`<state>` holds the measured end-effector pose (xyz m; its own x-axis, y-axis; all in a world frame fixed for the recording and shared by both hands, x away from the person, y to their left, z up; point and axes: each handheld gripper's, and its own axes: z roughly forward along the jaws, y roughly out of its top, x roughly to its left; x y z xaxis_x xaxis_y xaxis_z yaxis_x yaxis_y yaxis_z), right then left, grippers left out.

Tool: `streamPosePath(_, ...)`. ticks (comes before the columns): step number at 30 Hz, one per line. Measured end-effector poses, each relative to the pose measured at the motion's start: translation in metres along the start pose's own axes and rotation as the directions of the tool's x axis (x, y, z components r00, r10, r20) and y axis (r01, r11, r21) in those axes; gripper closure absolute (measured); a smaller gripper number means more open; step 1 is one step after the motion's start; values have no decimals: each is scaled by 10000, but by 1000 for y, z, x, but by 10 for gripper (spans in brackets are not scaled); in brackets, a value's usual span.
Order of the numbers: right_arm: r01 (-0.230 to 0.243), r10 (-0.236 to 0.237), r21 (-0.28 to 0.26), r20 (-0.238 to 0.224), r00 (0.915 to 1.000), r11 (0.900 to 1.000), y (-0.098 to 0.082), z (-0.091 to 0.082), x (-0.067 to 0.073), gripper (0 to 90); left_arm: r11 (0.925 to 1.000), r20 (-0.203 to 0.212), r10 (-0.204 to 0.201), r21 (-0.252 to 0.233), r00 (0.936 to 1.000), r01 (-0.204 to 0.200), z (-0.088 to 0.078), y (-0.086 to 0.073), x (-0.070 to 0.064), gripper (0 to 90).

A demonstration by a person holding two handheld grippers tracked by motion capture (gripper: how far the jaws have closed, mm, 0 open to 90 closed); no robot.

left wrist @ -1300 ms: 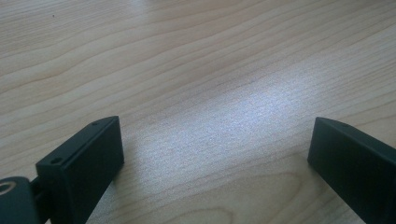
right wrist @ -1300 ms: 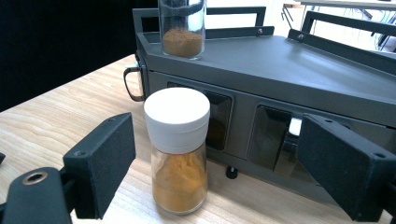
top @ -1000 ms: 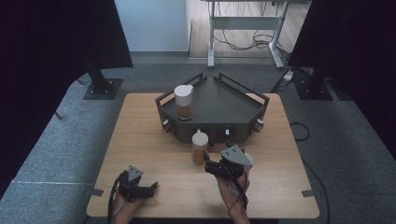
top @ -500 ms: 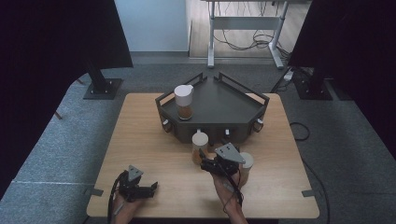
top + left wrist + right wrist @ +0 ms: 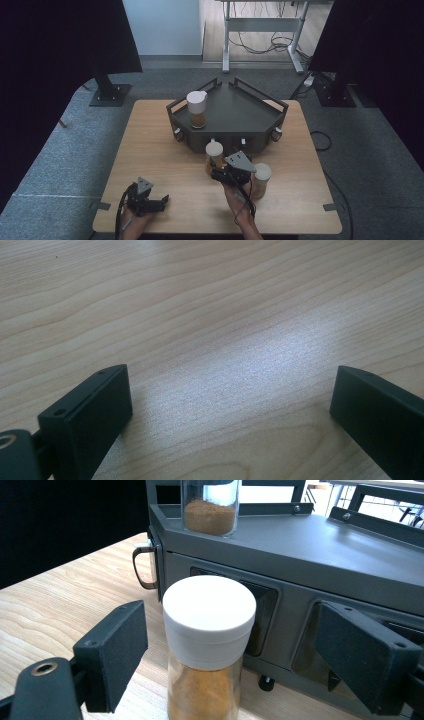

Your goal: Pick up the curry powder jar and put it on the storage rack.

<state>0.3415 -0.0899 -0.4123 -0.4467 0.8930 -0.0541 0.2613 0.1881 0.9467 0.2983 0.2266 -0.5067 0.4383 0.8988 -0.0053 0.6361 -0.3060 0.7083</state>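
Starting with the largest item, we see the wooden table (image 5: 150,150), whose left half and near edge offer broad bare surface. Toward its far edge stands the dark grey rack (image 5: 240,112), a multi-sided unit with raised rails along its back rim and small knobs on its front faces; one spice jar (image 5: 197,109) with a white lid stands upright on its top deck near the left rim. Just in front of the rack's front face stands a second upright white-lidded jar (image 5: 207,645) holding orange-brown powder. A third jar (image 5: 261,179) stands on the table to the right, close beside the right hand. The right gripper (image 5: 230,655) has its jaws on either side of the second jar; they have just been closing, yet a visible gap remains on both sides, so the pads do not press on it. The left gripper (image 5: 230,405) rests near the table's near-left edge, well apart from the jars, with jaws spread wide over bare wood.
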Motion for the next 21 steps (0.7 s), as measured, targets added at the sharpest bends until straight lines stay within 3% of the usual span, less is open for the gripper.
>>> streamPosePath(21, 245, -244, 170, -26, 9997, 9996, -4, 26, 7, 147, 10000, 18, 47, 31, 10000, -47, 0, 0, 0, 28)
